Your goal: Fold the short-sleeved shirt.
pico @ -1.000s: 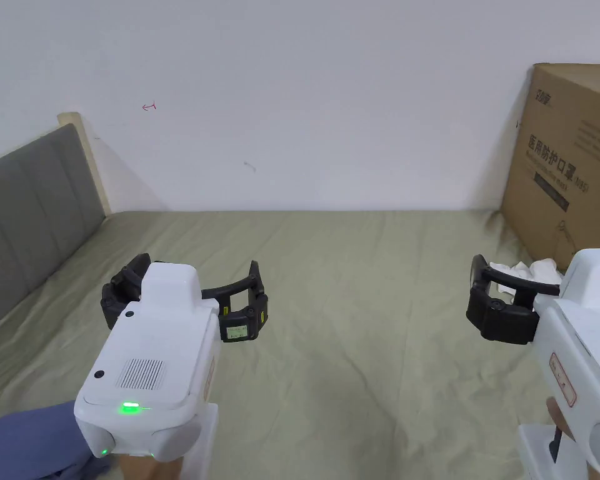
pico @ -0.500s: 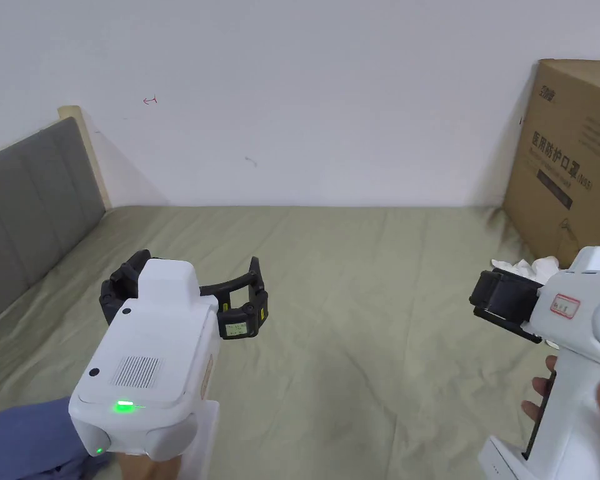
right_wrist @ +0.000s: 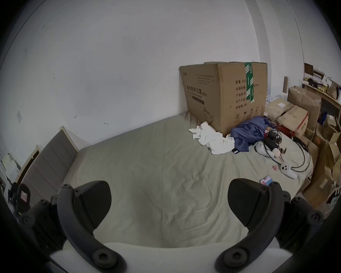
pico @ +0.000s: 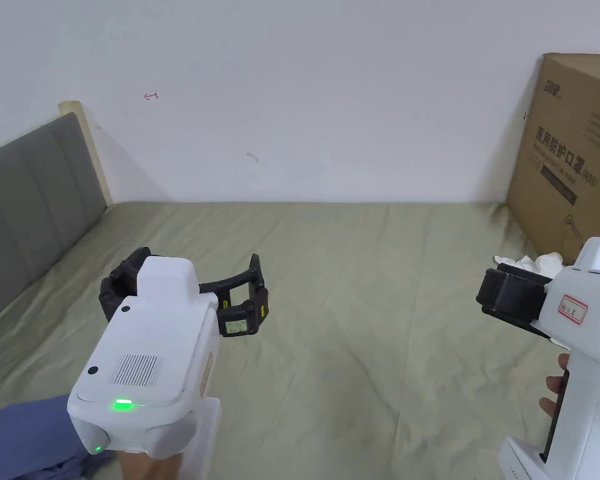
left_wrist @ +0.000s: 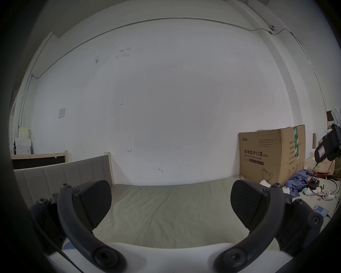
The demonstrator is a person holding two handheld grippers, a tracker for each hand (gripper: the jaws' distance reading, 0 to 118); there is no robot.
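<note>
both grippers up in the air, nothing in either one

left gripper point(pico: 189, 290) sits low on the left in the head view, pointing forward, jaws spread wide with nothing between them; its own view point(left_wrist: 170, 204) shows the same wide gap. right gripper point(right_wrist: 169, 202) has its jaws just as far apart and bare in its own view. in the head view it's tilted on its side at the right edge point(pico: 511, 297), with the holding hand's fingers point(pico: 555, 387) curled round the white handle.
</note>
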